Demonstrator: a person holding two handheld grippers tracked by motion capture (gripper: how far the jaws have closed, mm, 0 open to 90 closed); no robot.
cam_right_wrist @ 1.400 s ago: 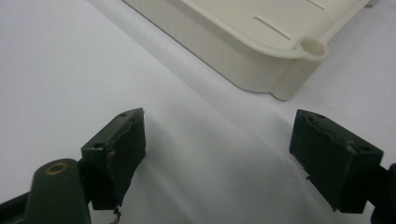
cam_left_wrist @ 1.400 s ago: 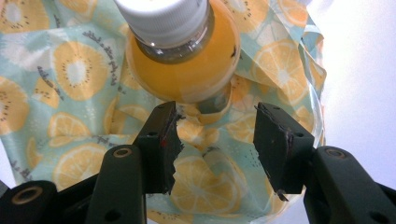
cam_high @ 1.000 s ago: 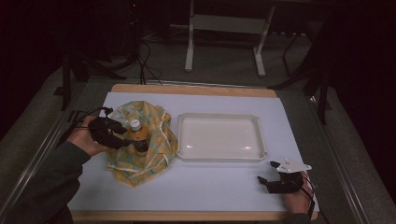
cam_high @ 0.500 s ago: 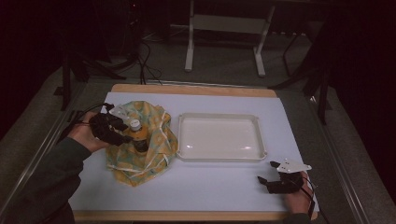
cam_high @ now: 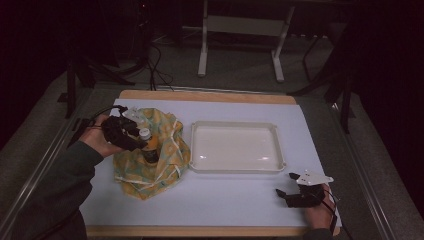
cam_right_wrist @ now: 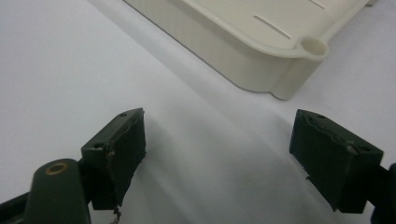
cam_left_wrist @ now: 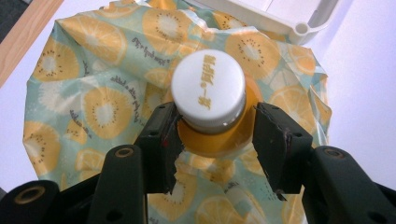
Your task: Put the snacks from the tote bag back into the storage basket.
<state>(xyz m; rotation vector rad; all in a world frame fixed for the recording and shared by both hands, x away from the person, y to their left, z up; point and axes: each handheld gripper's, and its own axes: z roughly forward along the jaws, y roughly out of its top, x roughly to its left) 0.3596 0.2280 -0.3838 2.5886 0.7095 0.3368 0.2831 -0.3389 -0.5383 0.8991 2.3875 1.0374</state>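
My left tool has just been closing, its jaws now pinching the neck of the orange bottle, which stands on the fruit-print cloth. My right tool rests spread on the bench near the white tray.
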